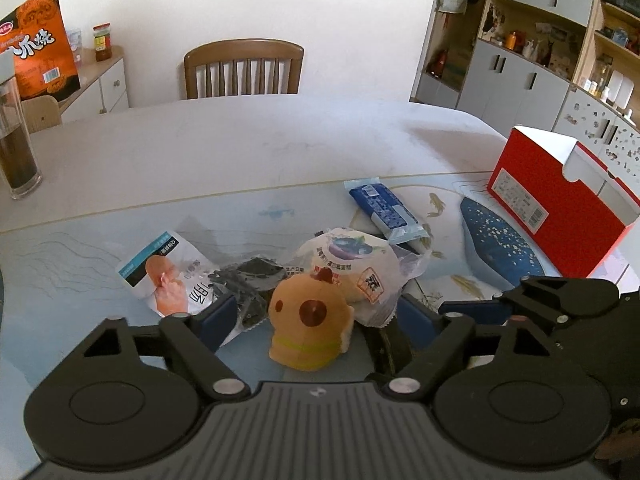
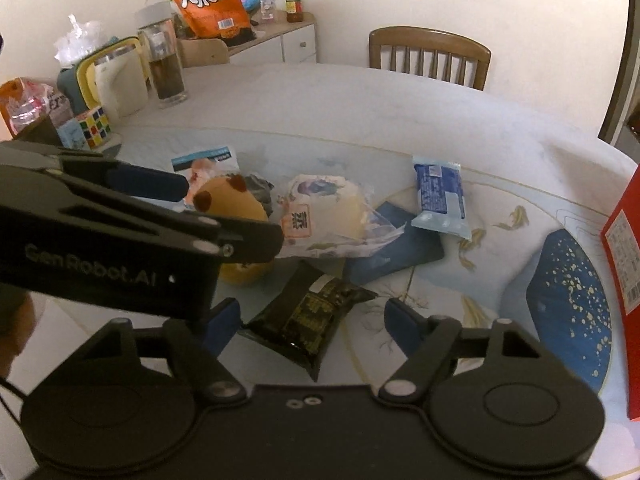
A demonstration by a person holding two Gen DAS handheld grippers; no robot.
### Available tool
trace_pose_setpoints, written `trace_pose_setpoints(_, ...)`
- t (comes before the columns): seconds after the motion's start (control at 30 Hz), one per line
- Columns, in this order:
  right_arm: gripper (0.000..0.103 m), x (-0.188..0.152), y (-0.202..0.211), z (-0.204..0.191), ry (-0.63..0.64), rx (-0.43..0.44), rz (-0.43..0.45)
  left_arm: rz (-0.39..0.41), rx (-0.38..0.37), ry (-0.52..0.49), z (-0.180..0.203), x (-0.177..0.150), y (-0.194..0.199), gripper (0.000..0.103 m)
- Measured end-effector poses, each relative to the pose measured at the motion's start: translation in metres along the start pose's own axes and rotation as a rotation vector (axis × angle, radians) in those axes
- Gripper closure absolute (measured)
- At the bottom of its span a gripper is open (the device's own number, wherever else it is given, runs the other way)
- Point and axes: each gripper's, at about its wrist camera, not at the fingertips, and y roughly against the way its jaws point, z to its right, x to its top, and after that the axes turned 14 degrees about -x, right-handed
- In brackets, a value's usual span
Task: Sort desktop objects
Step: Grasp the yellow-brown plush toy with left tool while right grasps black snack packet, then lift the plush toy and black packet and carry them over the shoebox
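My left gripper point(image 1: 310, 316) fingers stand apart around the plush toy point(image 1: 308, 320); right gripper point(image 2: 312, 320) fingers straddle the black packet point(image 2: 308, 316), unclamped. Next: squeeze, lift.

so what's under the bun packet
The bun packet lies partly on a dark blue pouch, whose right end sticks out. Its left edge meets the plush toy. The rest beneath is covered.

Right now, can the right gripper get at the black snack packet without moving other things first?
Probably yes. The black snack packet lies flat between the open fingers of the right gripper, and nothing covers it.
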Motion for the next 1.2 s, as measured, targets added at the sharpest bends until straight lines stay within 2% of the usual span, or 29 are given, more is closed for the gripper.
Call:
trace_pose_setpoints(0.17,0.034,-0.002,-0.007,0.003,-0.004,-0.018,-0.02,-0.011,0.005,0.01,-0.004,-0.001,-0.006,0.034)
trace_pose_setpoints(0.3,0.046,-0.003,-0.008,0.007,-0.009,-0.022,-0.028,-0.013,0.002,0.013,-0.005,-0.001,-0.008,0.037)
trace_pose_setpoints(0.37,0.051,-0.002,-0.008,0.007,-0.007,-0.018,-0.028,-0.015,-0.003,0.01,-0.005,-0.001,-0.01,0.042)
trace_pose_setpoints(0.6,0.055,-0.001,-0.008,0.014,-0.029,0.015,-0.03,-0.017,-0.009,0.02,-0.005,0.001,-0.011,0.057)
trace_pose_setpoints(0.8,0.059,0.0,-0.006,0.021,-0.046,0.028,-0.044,-0.019,-0.009,0.026,-0.004,0.001,-0.008,0.06)
trace_pose_setpoints(0.9,0.066,-0.001,-0.004,0.024,-0.053,0.044,-0.049,-0.018,-0.015,0.043,-0.005,0.001,-0.005,0.06)
trace_pose_setpoints(1.2,0.067,-0.006,0.01,0.035,-0.065,0.052,-0.049,-0.012,-0.033,0.078,-0.002,-0.007,0.013,0.061)
